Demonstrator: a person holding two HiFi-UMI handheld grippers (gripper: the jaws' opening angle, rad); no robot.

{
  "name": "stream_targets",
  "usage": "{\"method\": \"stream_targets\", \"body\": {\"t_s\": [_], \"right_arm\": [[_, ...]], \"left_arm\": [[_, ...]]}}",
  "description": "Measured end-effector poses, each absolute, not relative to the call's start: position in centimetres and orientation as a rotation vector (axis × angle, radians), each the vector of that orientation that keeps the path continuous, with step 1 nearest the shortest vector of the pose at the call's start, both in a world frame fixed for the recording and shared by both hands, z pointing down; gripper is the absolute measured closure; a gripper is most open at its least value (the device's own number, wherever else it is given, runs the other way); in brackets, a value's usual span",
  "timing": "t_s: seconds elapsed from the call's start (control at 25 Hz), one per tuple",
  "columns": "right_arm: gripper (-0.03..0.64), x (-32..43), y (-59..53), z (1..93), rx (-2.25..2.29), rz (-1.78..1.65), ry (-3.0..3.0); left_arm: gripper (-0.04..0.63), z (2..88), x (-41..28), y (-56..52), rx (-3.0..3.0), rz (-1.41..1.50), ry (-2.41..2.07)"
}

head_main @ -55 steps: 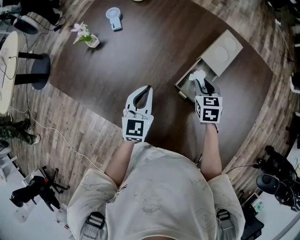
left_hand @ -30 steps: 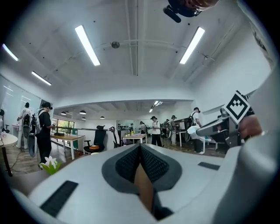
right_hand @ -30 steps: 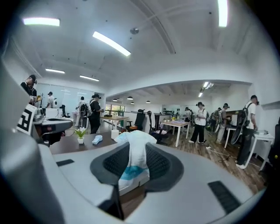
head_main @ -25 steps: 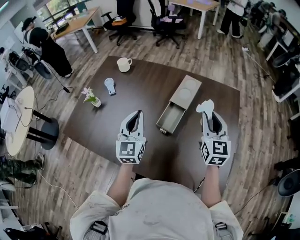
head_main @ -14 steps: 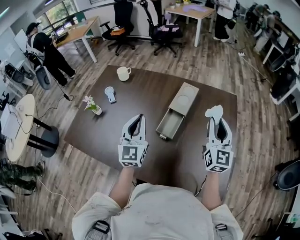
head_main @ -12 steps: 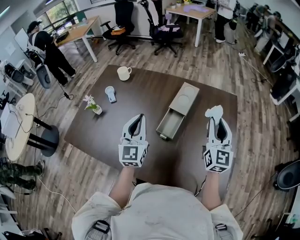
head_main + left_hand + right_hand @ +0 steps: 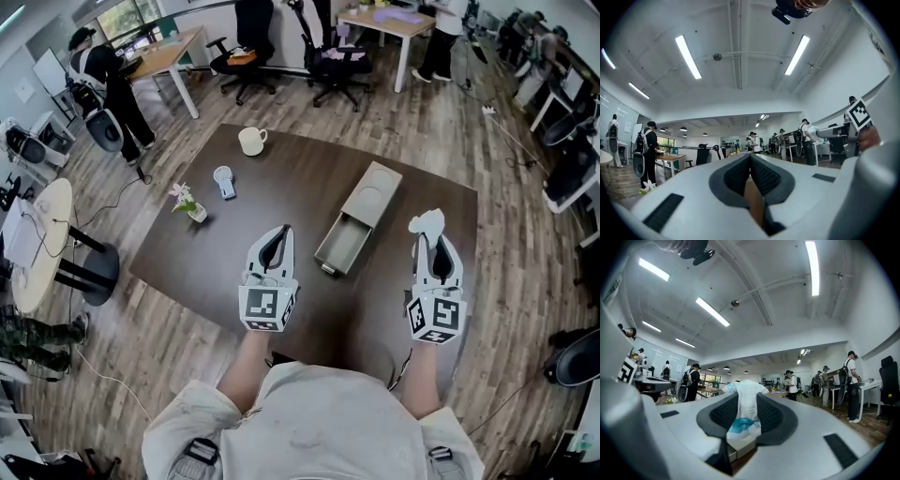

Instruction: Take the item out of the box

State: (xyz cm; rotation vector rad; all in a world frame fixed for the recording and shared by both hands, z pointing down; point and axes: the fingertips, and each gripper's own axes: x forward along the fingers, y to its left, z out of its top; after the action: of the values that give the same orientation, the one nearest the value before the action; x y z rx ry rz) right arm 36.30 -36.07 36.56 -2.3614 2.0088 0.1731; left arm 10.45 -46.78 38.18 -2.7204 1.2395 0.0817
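Holding the item (image 7: 744, 401), a soft white packet with blue print, pinched between the narrow-set jaws of the right gripper (image 7: 429, 236), top end poking past the jaw tips. Holding it clear of the box (image 7: 371, 190), well apart to the left of those jaws. Drawer (image 7: 342, 246) pulled out toward the person, looking empty from the head view.

Idling with the left gripper (image 7: 279, 232), jaws pressed together on nothing, box ahead and to the right of them.

Judging the step as the tail of the take-out: item out of the box, seemingly off the table (image 7: 281, 169), not yet set down.

Next, probably: lowering onto bare table under and just ahead of the right jaws, then spreading the jaws only once the packet rests. Going gently, since a limp packet could sag, fold or cling to a pad on release.

Skipping the mug (image 7: 251, 141), small fan (image 7: 223, 180) and flower pot (image 7: 189, 202), all well ahead and left of the left jaws.
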Motion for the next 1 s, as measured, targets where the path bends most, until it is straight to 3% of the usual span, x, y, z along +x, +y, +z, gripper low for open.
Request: {"method": "stream_targets", "body": {"t_s": [1.0], "right_arm": [[0.495, 35.2, -36.5, 37.6, -2.332, 0.150, 2.076]], "left_arm": [[0.594, 38.9, 10.1, -46.2, -2.715, 0.056, 1.263]]}}
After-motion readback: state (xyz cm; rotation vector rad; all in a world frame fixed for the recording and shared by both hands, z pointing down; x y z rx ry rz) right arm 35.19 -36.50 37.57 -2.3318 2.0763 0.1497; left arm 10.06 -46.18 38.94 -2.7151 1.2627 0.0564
